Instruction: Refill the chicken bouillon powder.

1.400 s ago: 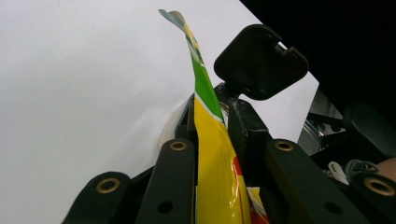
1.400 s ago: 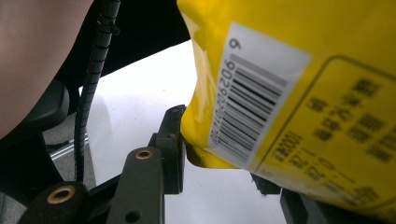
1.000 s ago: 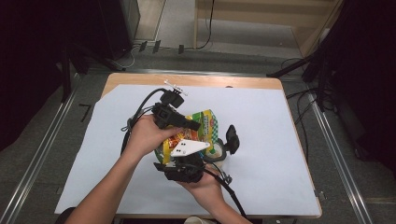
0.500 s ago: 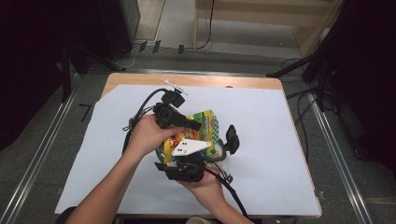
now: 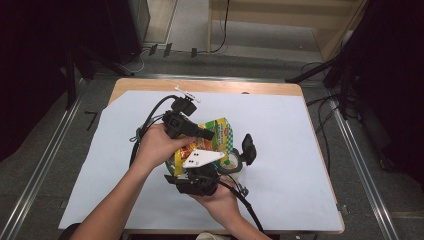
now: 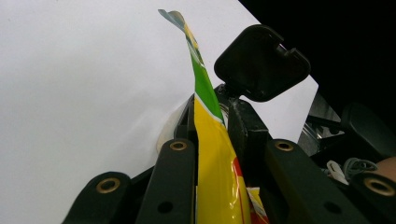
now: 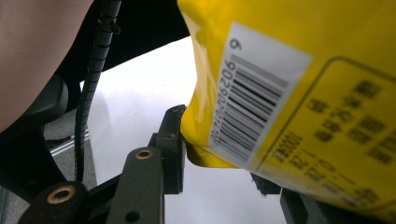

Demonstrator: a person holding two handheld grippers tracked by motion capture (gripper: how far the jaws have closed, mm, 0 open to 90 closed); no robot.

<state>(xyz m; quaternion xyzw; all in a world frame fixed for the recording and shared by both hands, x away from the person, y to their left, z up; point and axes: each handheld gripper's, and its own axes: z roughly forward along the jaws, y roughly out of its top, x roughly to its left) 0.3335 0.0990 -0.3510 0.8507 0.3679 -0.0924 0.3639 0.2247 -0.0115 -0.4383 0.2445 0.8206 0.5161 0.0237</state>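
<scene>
Here, from the high view, you have both hands bunched near the middle of the table (image 5: pixel 310 150), a little toward its near edge, with the yellow and green snack bag (image 5: pixel 216 134) held up between them. Your left gripper (image 5: pixel 202 134) comes in from the left and your right gripper (image 5: pixel 200 175) sits just below it, its grey plate (image 5: pixel 201 157) on top; there the bag's lower part is hidden behind both.

The left gripper view gives you what the high one cannot: the snack bag (image 6: pixel 212 154) seen edge-on, a thin flattened seam running straight up between the two black jaws, which have closed onto it from both sides with barely a gap. Its green top corner sticks out past the tips.

The right gripper view shows the printed back of the snack bag (image 7: pixel 299 98), barcode label (image 7: pixel 252 102) facing you. The bag's lower corner sits between those jaws, which stand partly apart; the left jaw touches the bag's edge, while the right jaw is mostly hidden under the bag, so I cannot tell whether it presses.

A ring-shaped object with a black flap (image 5: pixel 242 155) lies on the white sheet (image 5: pixel 300 125) just right of the bag, and the same black flap (image 6: pixel 261 63) looms right behind the left gripper's jaw tips.
</scene>
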